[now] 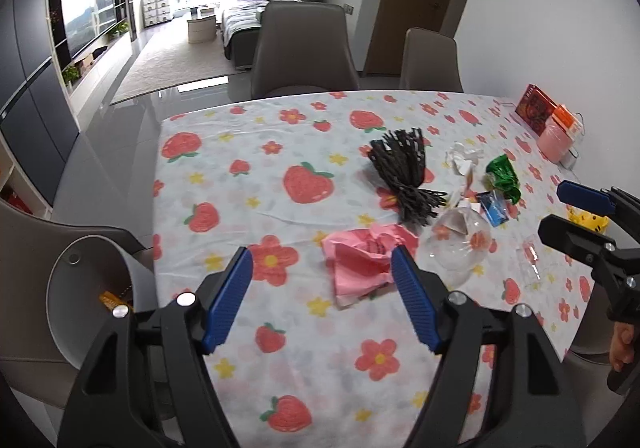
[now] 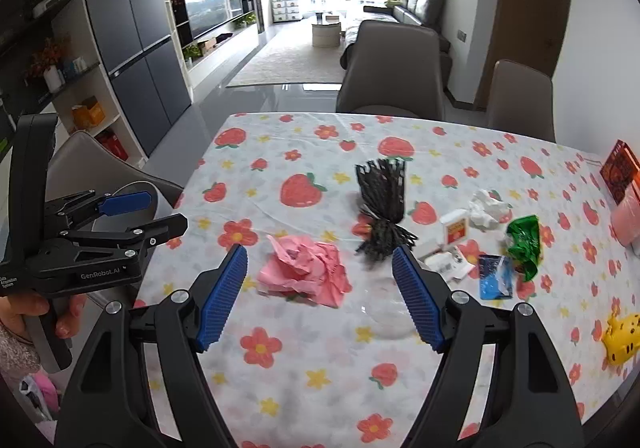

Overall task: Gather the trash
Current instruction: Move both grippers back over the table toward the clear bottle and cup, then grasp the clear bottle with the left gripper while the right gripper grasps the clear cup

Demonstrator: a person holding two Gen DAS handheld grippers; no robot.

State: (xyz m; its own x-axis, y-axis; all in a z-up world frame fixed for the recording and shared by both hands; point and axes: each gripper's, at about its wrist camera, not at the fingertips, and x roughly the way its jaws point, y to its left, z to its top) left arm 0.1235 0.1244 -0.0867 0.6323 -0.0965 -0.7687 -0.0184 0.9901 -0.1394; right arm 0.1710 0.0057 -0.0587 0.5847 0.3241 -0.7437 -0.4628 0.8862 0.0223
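Observation:
Trash lies on the strawberry tablecloth: crumpled pink paper, a black bundle of strips, a clear plastic cup, white crumpled tissue, a green wrapper, a blue packet and a small carton. My left gripper is open and empty, just before the pink paper; it also shows at the table's left edge. My right gripper is open and empty above the pink paper and cup; it also shows in the left wrist view.
A grey bin stands left of the table beside a chair. A yellow toy, a red box and a pink container sit at the right. Two chairs stand at the far side.

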